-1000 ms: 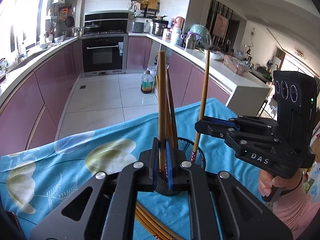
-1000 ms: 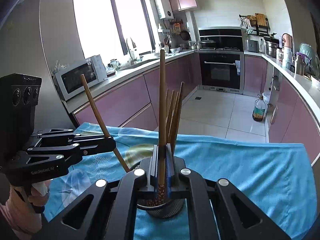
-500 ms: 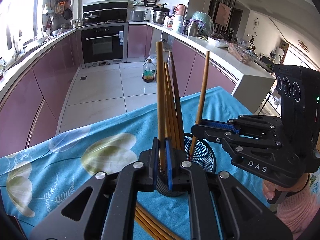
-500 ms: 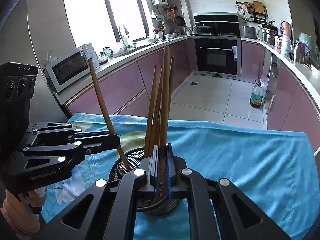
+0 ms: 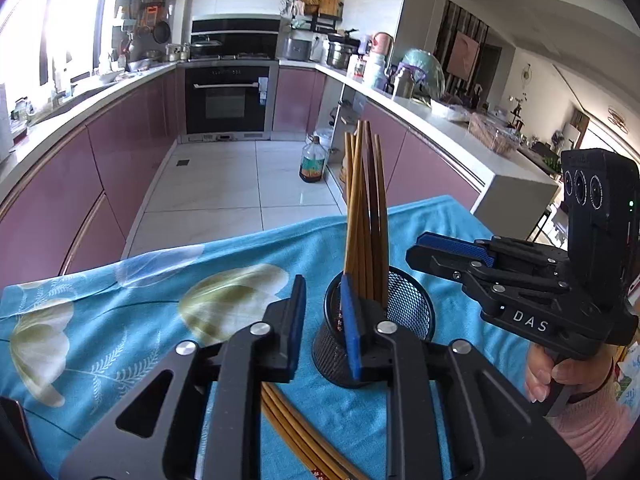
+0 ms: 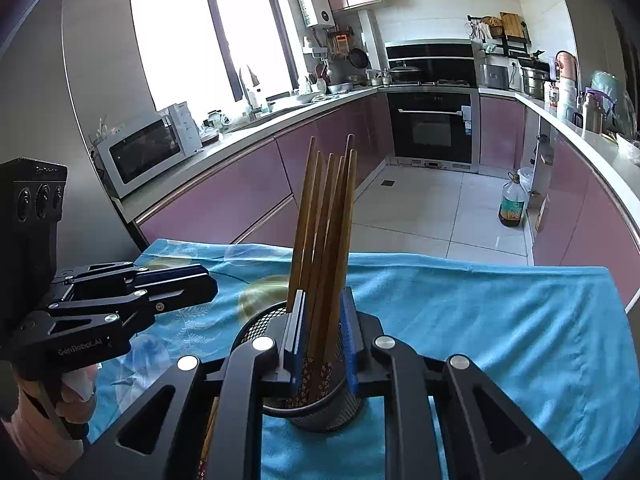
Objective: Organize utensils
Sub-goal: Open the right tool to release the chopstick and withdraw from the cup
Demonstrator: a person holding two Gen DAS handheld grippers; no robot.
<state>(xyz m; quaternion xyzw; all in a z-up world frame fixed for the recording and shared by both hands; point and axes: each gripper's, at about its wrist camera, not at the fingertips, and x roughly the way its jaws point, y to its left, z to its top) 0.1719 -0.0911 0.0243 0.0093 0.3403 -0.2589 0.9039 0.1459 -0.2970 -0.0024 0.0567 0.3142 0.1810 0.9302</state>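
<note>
Kitchen with purple cabinets behind us, a blue floral cloth under our tools.
Our left gripper is opening, nothing between its fingers; the black mesh holder stands just ahead and right of it, with the brown chopsticks upright inside. Our right gripper is opening too, its pads clear of the chopsticks seen between them. More loose chopsticks lie on the cloth below our left gripper.
</note>
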